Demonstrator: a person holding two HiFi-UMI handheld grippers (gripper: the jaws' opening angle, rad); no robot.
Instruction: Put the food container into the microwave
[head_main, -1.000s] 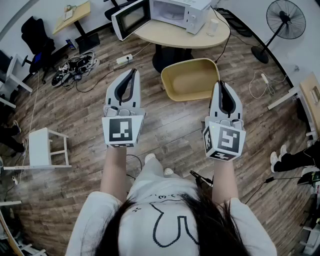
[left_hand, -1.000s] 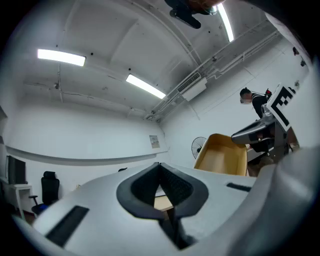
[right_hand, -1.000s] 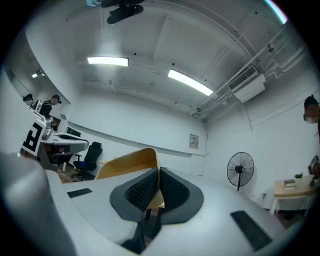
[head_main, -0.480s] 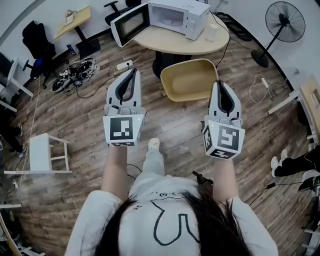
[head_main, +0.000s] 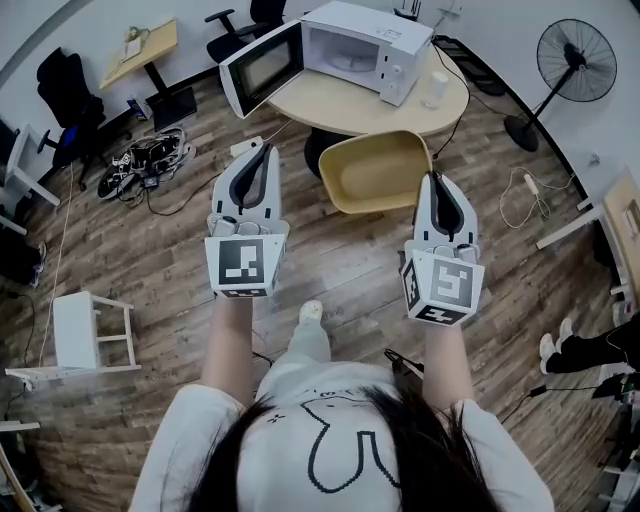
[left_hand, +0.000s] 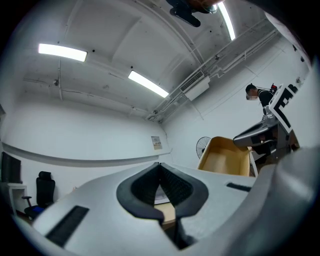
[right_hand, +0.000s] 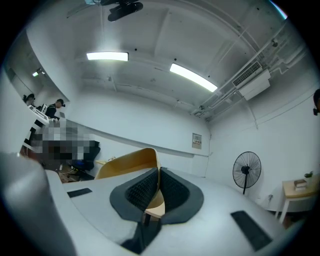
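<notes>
Wooden planks cover the floor (head_main: 150, 260); a round worktop (head_main: 335, 100) carries a white microwave (head_main: 368, 42), door open. Fingers of the right gripper (head_main: 433, 183) clench the rim of the tan food container (head_main: 375, 172), just short of the worktop; fingers of the left gripper (head_main: 262, 150) are pressed together, empty.

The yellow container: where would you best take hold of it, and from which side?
By its thin side wall at the rim, coming from the person's right, one jaw inside and one outside. The container looks too broad to span, so probably only the wall fits between the jaws. The right gripper is shut on that wall this way.
</notes>
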